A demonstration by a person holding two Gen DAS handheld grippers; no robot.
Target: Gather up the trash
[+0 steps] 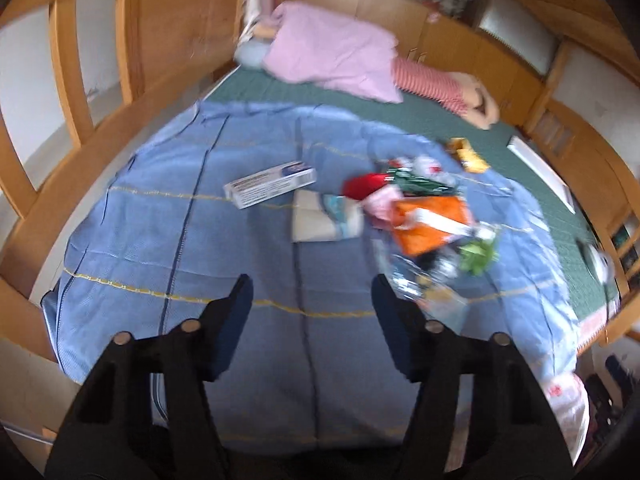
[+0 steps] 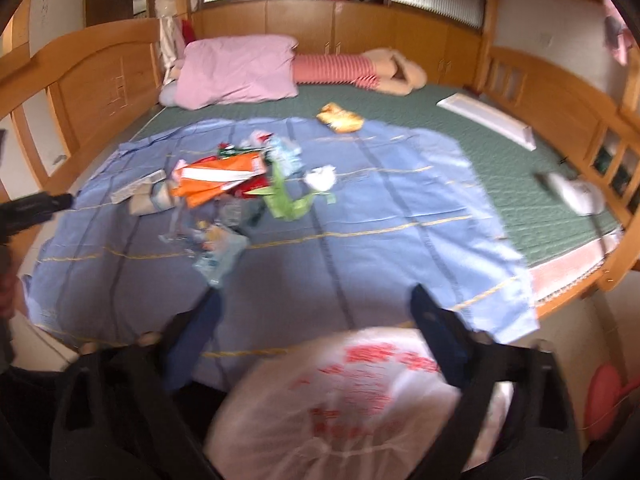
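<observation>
Both views look down on a bed whose green mattress cover (image 2: 460, 120) is partly overlaid by a blue sheet (image 1: 200, 248), which looks spread there to catch the litter. The trash sits as a loose pile (image 1: 424, 216) on that sheet: right of centre in the left wrist view, left of centre in the right wrist view. In it are an orange wrapper (image 1: 430, 220), a green scrap (image 2: 286, 204), clear crinkled film (image 2: 218, 254) and a red item (image 1: 362, 186). A long white box (image 1: 270, 184) lies just beside the pile toward the upper left, and a yellow packet (image 2: 340, 118) lies well apart from it at the sheet's far edge. The left gripper (image 1: 312, 292) hovers over bare sheet with its jaws apart and nothing between them; it is near the pile but not touching it, probably lining up for a first pick. The right gripper (image 2: 316, 304) also has its jaws spread. A white plastic bag with red print (image 2: 340, 400) fills the lower centre of its view between the fingers, but blur hides whether any part is pinched or the bag merely hangs below. It seems kept at the bed's near edge as the receptacle. A pink pillow (image 2: 236, 72) rests at the head of the bed.
</observation>
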